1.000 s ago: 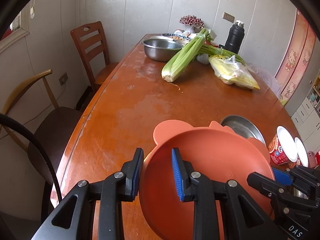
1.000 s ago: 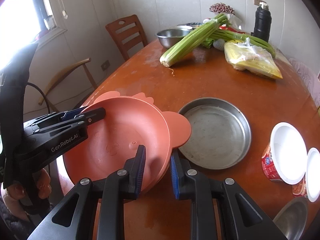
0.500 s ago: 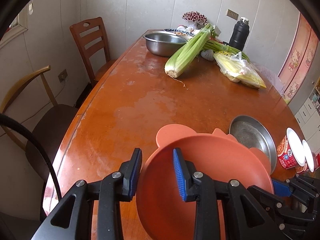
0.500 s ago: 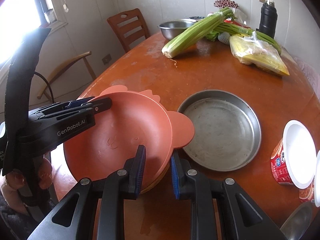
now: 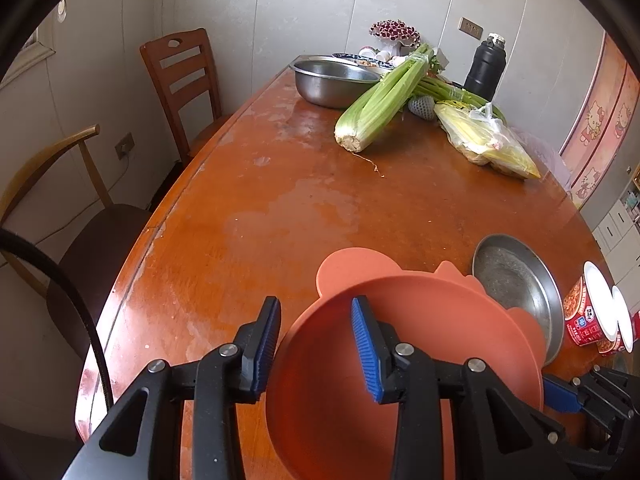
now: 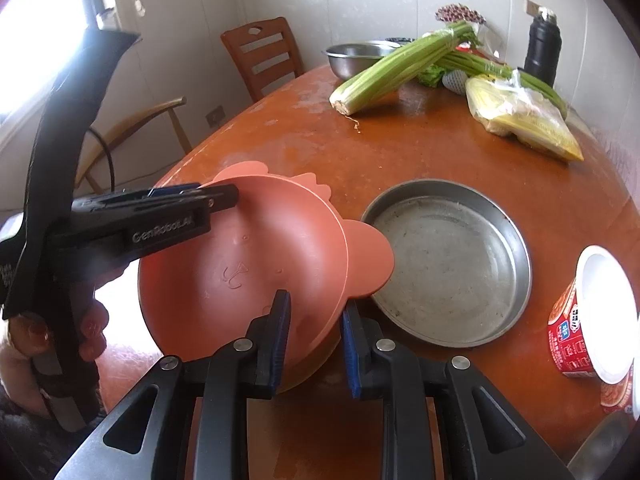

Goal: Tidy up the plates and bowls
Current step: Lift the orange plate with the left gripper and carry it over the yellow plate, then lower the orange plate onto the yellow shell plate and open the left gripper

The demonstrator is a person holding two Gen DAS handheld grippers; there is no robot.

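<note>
Both wrist views, close, share the table (image 5: 280, 208).

Both tools are matte black plastic, each built as 2 triangular cut-out arms pinned with round silver screws. The left gripper (image 5: 314, 344) carries ribbed blue pads on the inner faces of its fingers (image 5: 365, 344); the right gripper (image 6: 316, 340) has the same blue ribbing. Seen side-on from the right wrist camera, the left tool shows raised lettering reading "GenRobot.AI" along its body. A black cable (image 5: 60, 280) curves in an arc beside the left tool. The hand (image 6: 60, 344) wraps a black handle.
</note>
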